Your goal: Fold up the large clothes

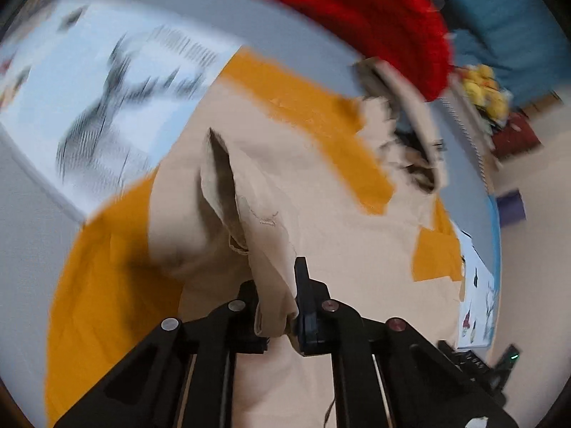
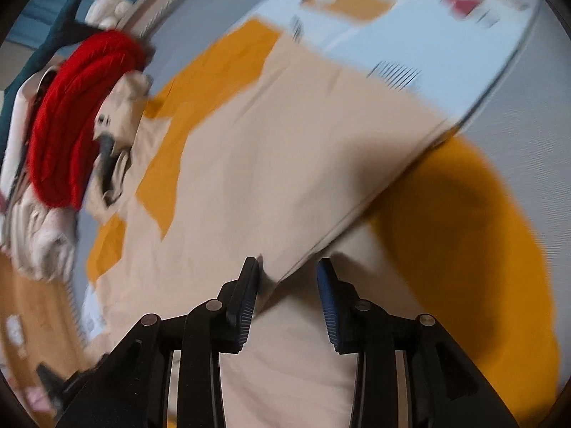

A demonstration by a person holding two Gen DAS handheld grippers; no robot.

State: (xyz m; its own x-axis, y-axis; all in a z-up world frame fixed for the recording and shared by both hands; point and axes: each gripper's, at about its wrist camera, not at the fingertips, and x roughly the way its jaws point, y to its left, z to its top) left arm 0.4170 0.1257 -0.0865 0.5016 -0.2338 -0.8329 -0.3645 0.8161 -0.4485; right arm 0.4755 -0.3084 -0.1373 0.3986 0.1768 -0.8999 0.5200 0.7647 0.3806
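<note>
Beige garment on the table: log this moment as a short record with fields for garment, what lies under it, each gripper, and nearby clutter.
garment: beige garment, spread mostly flat, one bunched fold raised
underlay: orange cloth beneath it
left gripper: shut on the raised fold of the beige garment
right gripper: open, garment edge between the jaws, pads not pressing
clutter: red knit heaped at the table's far side
image quality: motion blur
</note>
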